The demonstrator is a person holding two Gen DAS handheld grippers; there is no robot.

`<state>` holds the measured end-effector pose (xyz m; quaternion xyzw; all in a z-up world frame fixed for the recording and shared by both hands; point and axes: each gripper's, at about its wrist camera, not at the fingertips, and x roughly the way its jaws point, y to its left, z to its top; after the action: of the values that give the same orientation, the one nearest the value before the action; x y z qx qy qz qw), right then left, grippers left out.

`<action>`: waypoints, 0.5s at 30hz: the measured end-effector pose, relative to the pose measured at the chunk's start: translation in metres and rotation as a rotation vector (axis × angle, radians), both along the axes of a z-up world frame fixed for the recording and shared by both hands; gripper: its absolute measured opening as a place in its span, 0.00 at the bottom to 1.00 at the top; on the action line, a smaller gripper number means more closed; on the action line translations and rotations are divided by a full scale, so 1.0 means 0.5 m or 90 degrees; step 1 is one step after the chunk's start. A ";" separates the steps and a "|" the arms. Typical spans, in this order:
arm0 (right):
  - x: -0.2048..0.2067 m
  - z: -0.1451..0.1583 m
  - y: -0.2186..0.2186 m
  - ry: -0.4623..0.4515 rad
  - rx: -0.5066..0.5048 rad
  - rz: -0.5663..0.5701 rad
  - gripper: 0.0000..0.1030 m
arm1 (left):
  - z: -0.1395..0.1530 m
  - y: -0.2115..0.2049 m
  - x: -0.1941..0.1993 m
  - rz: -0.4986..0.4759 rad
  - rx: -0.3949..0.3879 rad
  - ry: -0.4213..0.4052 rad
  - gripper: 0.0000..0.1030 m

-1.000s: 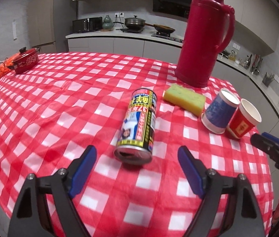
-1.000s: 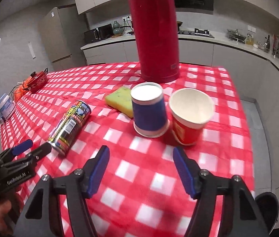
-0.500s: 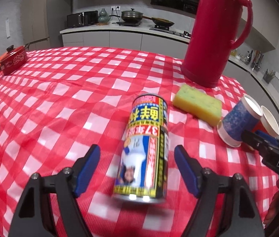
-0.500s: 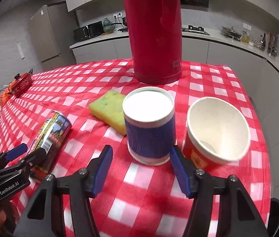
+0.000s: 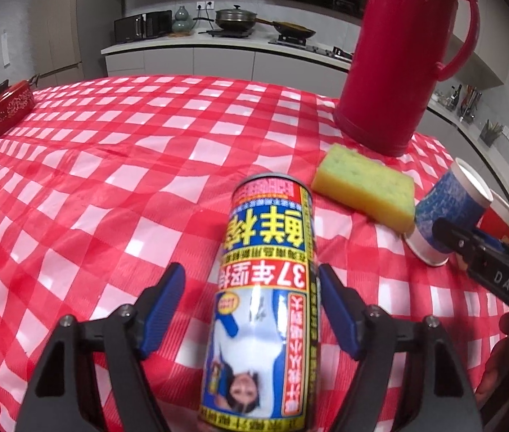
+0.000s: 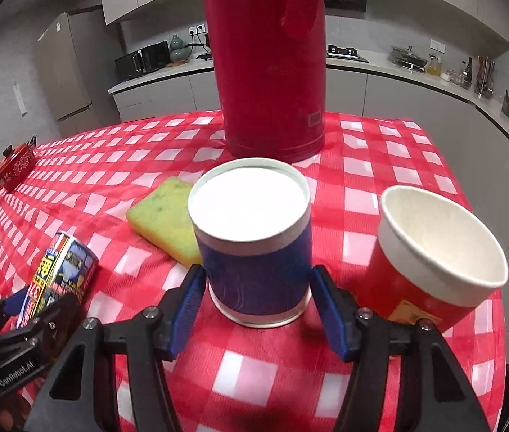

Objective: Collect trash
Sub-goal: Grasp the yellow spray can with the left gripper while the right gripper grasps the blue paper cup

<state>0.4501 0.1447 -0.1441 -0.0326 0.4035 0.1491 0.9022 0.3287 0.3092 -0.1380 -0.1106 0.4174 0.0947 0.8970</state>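
The can [image 5: 265, 309], printed in yellow, blue and white, lies on its side on the red-and-white checked tablecloth [image 5: 110, 165], its length pointing roughly toward the red thermos [image 5: 398, 57]. The left gripper [image 5: 251, 306] straddles the can: the blue pads [image 5: 162, 306] stand wide, one on each side of the can body. A small gap shows at each side, so the jaws are not closed on it.

The yellow-green sponge [image 5: 364, 185] lies between the can and the thermos, just in front of the thermos base. The blue paper cup [image 6: 252, 237] stands upside down in front of the thermos, just beside the sponge. The red paper cup [image 6: 434, 255] stands to the right of the blue paper cup, farther from the sponge, mouth up and tilted in the right wrist view.

The right gripper [image 6: 256, 306] brackets the lower part of the blue paper cup. Its pads [image 6: 188, 309] are spread to about the cup's width; whether they touch the cup wall cannot be determined. The right pad sits between the two cups.

A red lidded pot [image 5: 9, 106] rests at the far left edge of the table, well apart from the thermos.
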 end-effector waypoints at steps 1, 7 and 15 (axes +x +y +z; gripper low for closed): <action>0.003 -0.001 0.002 -0.001 -0.002 -0.002 0.60 | -0.002 0.001 0.002 -0.001 -0.002 0.001 0.73; 0.015 0.000 0.006 -0.016 -0.008 -0.020 0.70 | -0.006 0.001 0.001 -0.004 0.001 0.003 0.72; 0.023 -0.011 0.006 -0.017 0.006 -0.017 0.74 | -0.006 0.000 0.011 -0.010 -0.003 -0.009 0.54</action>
<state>0.4614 0.1478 -0.1494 -0.0248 0.3909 0.1387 0.9096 0.3342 0.3094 -0.1411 -0.1105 0.4125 0.0858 0.9002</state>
